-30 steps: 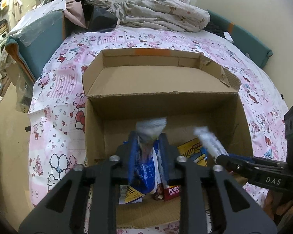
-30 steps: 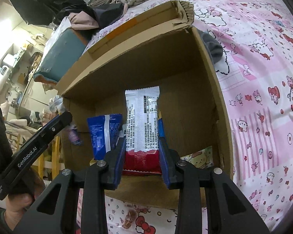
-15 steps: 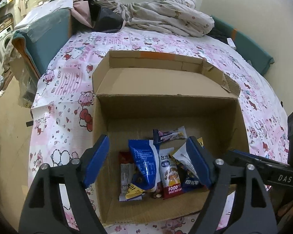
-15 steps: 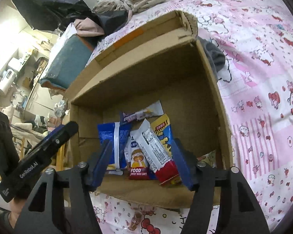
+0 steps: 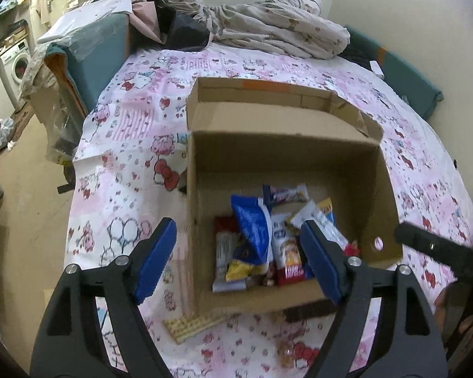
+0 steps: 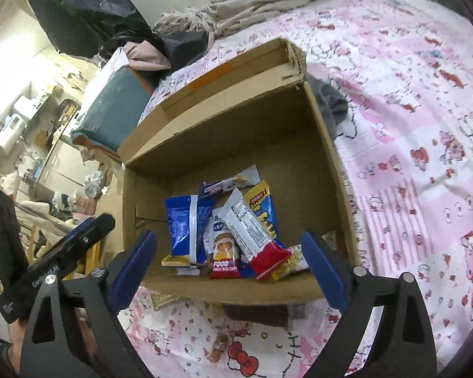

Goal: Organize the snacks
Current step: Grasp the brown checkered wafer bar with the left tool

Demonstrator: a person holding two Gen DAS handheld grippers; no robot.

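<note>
Now the snacks (image 6: 233, 236) are lying loose in the box (image 6: 328, 170) on the bed (image 6: 410, 126): light, crinkly, slippery packets, best pinched mid-body; left tongs (image 5: 236, 258) are standing apart, right tongs (image 6: 230, 267) are opening, both empty

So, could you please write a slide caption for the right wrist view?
Right gripper opening, empty, above a cardboard box of snack packets on a pink bedsheet.

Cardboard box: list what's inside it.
The cardboard box holds piled snack packets: a blue bag, a white-and-red bar, a purple bar. Packets underneath are partly covered.
</note>
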